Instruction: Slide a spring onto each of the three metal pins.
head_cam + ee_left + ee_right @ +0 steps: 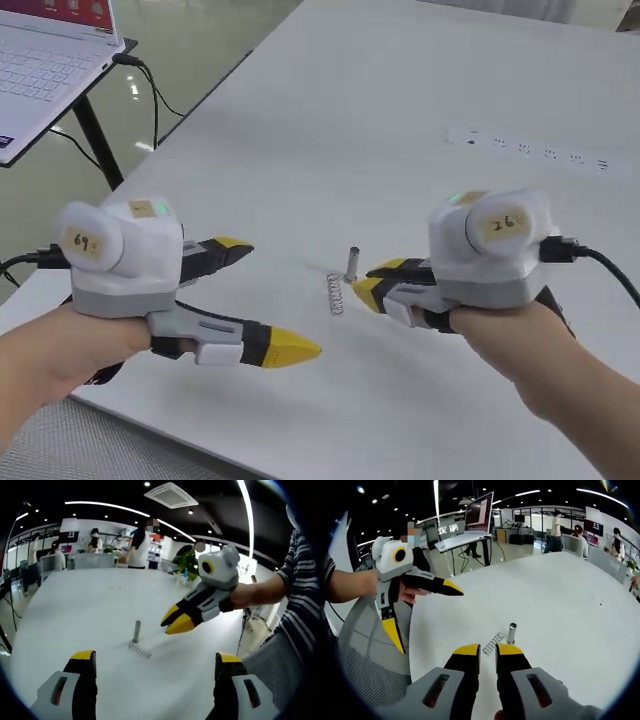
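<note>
The white table (400, 100) has 1 small metal pin (352, 263) on it. The pin stands straight up. 1 spring (335, 294) lies flat on the table just beside the foot of the pin. The spring is not on the pin. I cannot tell if they touch.

The left gripper (268, 296) is on the left, up off the table. Its 2 yellow tips are far apart, and it holds nothing. In the left gripper view the pin (136, 631) and the spring (140, 650) sit ahead, between its 2 wide jaws.

The right gripper (368, 280) is very near the pin and the spring. Its 2 yellow tips are close together, with just a thin gap. It holds nothing. In the right gripper view the spring (493, 642) lies right at its tips, and the pin (511, 633) stands just past them. The left gripper (427, 611) shows there too, off to the side.

Far back on the table lies a white power strip (530, 150). A laptop (40, 60) sits on a stand next to the table.
</note>
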